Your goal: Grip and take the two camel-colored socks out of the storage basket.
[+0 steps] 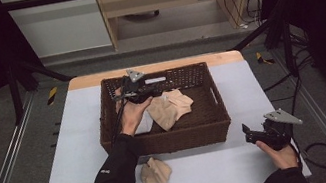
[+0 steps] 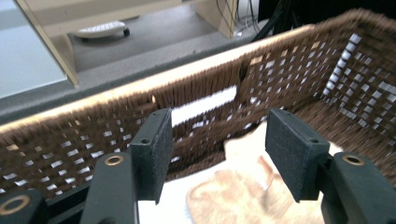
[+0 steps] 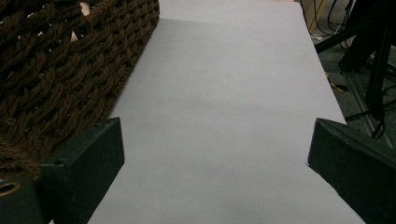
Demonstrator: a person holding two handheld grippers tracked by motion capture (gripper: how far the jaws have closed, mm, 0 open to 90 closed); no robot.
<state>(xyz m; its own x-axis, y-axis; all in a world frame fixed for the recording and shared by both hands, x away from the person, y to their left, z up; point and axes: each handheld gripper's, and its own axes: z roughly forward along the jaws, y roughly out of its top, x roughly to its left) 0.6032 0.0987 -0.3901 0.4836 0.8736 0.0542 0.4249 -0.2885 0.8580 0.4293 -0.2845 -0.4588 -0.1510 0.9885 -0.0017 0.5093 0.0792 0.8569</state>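
A: High view first. Left gripper [image 1: 143,92] down inside the woven basket [image 1: 179,137], by the far wall, aimed at the crumpled beige cloth [image 1: 170,108] lying on the basket floor. A 2nd beige cloth [image 1: 155,172], bunched into a lump, on the white table cover [image 1: 70,153] just in front of the basket's near wall.

B: And the right gripper [image 1: 250,133]?

A: Parked low over the cover, right of the basket, well apart from both cloths.

B: Left gripper view?

A: Jaws spread wide, nothing between the pads. Beige cloth [image 2: 243,196] just below and beyond them, not touched. Far wall of the basket [image 2: 93,135] straight ahead.

B: Right gripper view?

A: Jaws wide apart too, bare cover [image 3: 224,116] between them, basket [image 3: 56,70] side at the left. Nothing held.

B: Handling of the cloth?

A: By the look, light and limp, thin fabric with loose folds. No stiffness to count on, so likely to sag and drape once lifted. Not fragile, not slippery against felt-like pads.

B: Where to take hold?

A: Best on a raised fold or ridge near the middle of the heap, pinching several layers at once. A flat edge probably slips out or drags along the basket floor. Worth closing fully, since thin cloth gives little to bite on.
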